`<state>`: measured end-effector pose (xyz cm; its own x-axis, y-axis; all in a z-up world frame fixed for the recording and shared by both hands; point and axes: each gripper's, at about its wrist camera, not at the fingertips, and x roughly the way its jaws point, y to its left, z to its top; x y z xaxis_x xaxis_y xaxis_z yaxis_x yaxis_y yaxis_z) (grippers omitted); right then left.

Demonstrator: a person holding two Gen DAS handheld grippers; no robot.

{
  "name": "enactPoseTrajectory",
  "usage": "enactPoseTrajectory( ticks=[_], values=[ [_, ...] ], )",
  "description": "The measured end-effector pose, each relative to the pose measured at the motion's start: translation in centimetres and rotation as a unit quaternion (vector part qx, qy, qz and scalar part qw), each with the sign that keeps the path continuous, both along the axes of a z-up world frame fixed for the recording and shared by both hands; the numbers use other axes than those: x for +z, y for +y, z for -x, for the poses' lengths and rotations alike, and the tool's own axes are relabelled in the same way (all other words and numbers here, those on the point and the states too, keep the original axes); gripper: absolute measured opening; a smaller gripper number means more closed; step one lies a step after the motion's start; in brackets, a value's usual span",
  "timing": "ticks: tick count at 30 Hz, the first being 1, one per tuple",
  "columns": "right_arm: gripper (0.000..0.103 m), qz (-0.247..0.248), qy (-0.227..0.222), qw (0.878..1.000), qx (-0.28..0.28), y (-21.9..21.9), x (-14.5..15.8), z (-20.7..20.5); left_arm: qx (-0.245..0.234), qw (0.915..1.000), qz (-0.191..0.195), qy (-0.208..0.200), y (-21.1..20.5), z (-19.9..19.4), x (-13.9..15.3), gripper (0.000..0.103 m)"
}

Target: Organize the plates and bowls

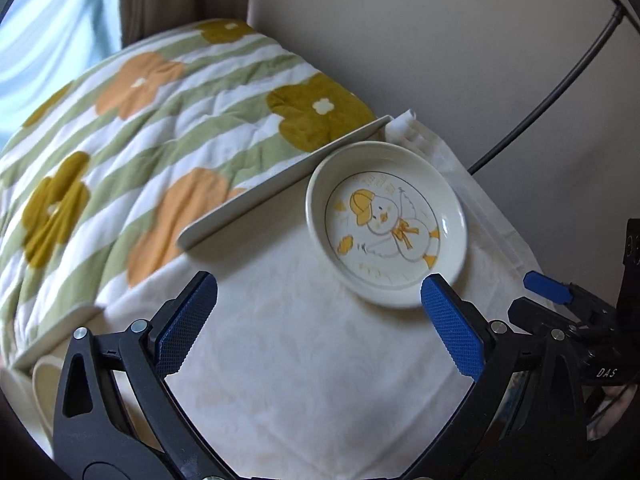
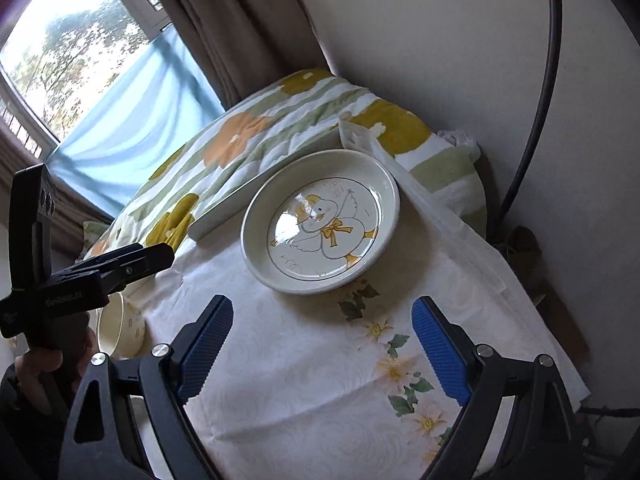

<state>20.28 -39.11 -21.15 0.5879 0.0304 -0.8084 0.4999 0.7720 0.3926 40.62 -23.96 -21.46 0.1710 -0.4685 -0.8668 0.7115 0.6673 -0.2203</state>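
Both claws stood wide apart and empty: my left gripper [image 1: 318,320] and right gripper [image 2: 322,346] hung over the pale floral tablecloth [image 2: 304,392], tilted downward. Just beyond their blue pads lay the shallow cream ceramic plate with a yellow duck drawing [image 2: 320,220], flat on the cloth, beside a long white rectangular tray [image 1: 280,188]. A cream bowl [image 2: 120,330] at the table's left edge was half hidden behind the other tool. Motion blurred the striped flowered quilt [image 1: 140,120].
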Motion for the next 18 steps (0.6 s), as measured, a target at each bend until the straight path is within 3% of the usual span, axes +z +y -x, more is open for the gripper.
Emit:
enactPoseTrajectory(
  ticks=[2,4,8,12,14,16,18],
  values=[
    [0.089,-0.021,0.000,1.000,-0.021,-1.4,-1.4,-0.8,-0.010,0.9997,-0.004,0.022,-1.6,-1.5,-1.8,0.094],
    [0.086,-0.037,0.002,0.999,-0.036,-2.5,-2.7,-1.7,-0.015,0.9991,-0.014,0.036,-2.9,-2.7,-3.5,0.074],
    [0.057,-0.052,0.018,0.998,-0.041,-4.4,-5.0,-3.6,-0.027,0.9972,-0.030,0.063,-4.8,-4.3,-6.4,0.055],
    [0.046,-0.053,0.022,0.997,-0.054,-5.3,-6.1,-4.3,-0.036,0.9961,-0.035,0.073,-5.9,-4.9,-7.6,0.040],
    [0.034,-0.051,0.021,0.997,-0.056,-5.6,-6.5,-4.6,-0.039,0.9966,-0.036,0.063,-6.3,-5.0,-7.6,0.033],
    [0.032,-0.049,0.024,0.997,-0.057,-5.9,-6.8,-5.0,-0.041,0.9965,-0.037,0.063,-6.6,-5.2,-7.7,0.020],
    [0.024,-0.045,0.026,0.997,-0.059,-5.9,-7.1,-5.4,-0.042,0.9967,-0.038,0.059,-6.9,-5.2,-7.8,0.018]
  ],
)
